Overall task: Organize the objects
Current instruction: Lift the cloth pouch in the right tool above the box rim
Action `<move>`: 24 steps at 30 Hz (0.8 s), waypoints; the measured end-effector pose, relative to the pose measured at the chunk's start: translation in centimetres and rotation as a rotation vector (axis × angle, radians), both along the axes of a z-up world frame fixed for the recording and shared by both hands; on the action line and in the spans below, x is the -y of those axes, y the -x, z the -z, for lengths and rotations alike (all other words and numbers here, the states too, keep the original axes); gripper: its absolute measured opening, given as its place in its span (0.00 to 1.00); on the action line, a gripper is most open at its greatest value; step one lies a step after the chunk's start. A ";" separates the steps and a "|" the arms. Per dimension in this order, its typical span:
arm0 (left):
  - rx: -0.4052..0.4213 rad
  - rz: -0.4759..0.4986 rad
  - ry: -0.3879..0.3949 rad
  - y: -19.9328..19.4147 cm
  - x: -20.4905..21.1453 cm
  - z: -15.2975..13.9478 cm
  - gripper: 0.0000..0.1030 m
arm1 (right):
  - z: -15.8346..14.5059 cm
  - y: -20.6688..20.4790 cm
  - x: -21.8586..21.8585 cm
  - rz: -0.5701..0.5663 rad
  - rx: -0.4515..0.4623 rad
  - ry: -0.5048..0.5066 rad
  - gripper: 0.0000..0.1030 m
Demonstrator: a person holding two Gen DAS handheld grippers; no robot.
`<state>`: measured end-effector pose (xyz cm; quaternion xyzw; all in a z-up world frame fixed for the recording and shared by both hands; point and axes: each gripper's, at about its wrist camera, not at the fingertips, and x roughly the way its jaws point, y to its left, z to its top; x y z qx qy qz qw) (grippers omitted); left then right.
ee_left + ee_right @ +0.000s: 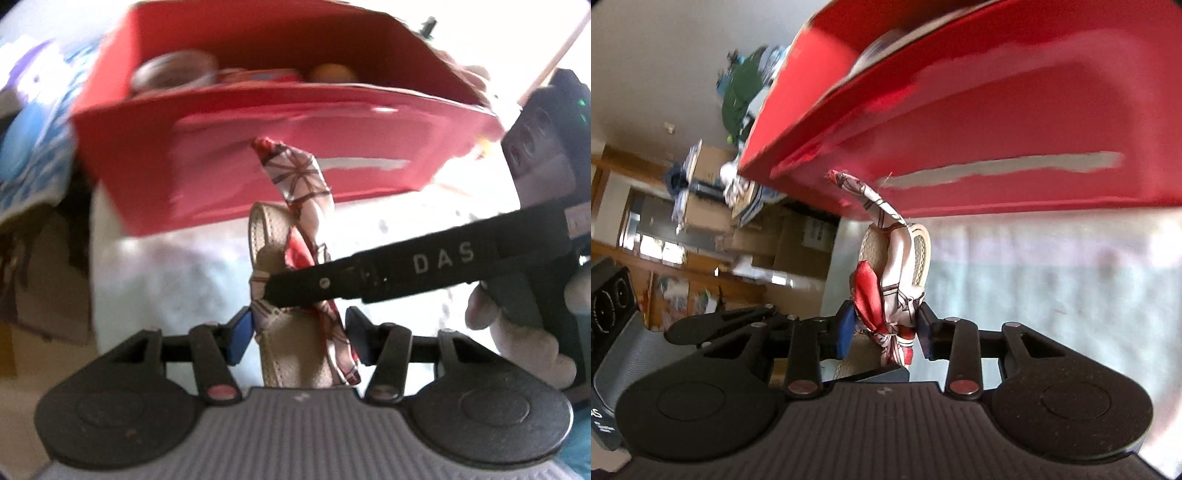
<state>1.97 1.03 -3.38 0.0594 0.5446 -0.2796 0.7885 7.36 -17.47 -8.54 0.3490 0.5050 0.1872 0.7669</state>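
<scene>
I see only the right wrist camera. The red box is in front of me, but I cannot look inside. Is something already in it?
Observer: Yes. The left wrist camera looks into the red box; a round clear jar, blurred, sits at its left end.
Operator: Anything more inside?
Observer: An orange round thing near the right end, too blurred to name.
Operator: Does the left gripper hold the strap also?
Observer: It seems so: the left gripper has its blue fingers against the strap and its scarf.
</scene>
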 end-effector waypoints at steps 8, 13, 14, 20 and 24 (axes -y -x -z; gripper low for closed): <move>0.073 0.312 -0.010 1.2 6.8 -1.3 0.53 | -1.7 4.7 5.0 0.189 0.033 0.049 0.36; 0.115 0.452 0.020 1.6 10.4 -2.5 0.53 | -3.3 7.3 7.3 0.317 0.063 0.082 0.36; 0.126 0.472 0.029 1.8 10.9 -2.9 0.53 | -3.7 7.9 7.9 0.341 0.076 0.089 0.36; 0.205 0.534 0.109 1.3 12.8 -6.4 0.53 | -7.2 9.1 9.7 0.416 0.179 0.141 0.36; 0.272 0.525 0.168 0.2 12.7 -9.2 0.53 | -10.1 8.3 10.1 0.421 0.275 0.190 0.36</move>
